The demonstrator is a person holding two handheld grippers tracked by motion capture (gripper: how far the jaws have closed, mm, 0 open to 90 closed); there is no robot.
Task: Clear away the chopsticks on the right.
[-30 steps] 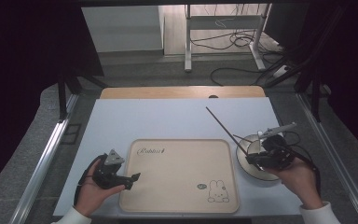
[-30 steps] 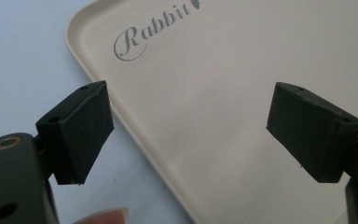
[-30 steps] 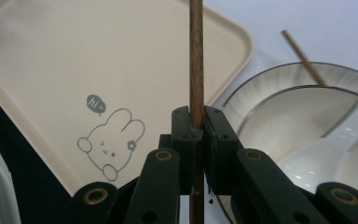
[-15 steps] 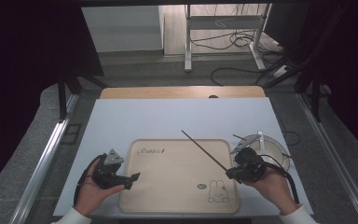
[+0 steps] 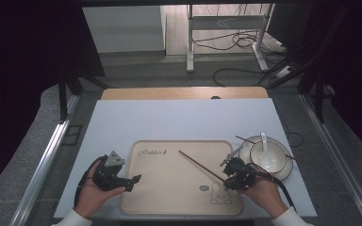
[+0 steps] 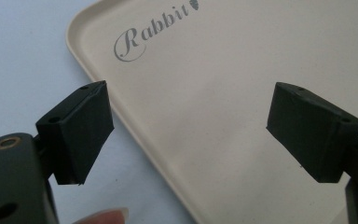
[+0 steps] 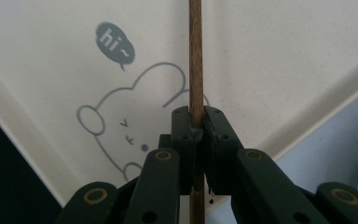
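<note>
Tray on table, near front edge, roughly centre. Bowl on table just right of tray, back-right corner side. Spoon in bowl. 1 chopstick across bowl rim. 2nd chopstick over tray, slanting from tray middle toward front-right, front end clamped in right gripper above tray's front-right area. Left gripper at tray's left edge, jaws apart, 1 over table, 1 over tray. Cables on floor behind table.
</note>
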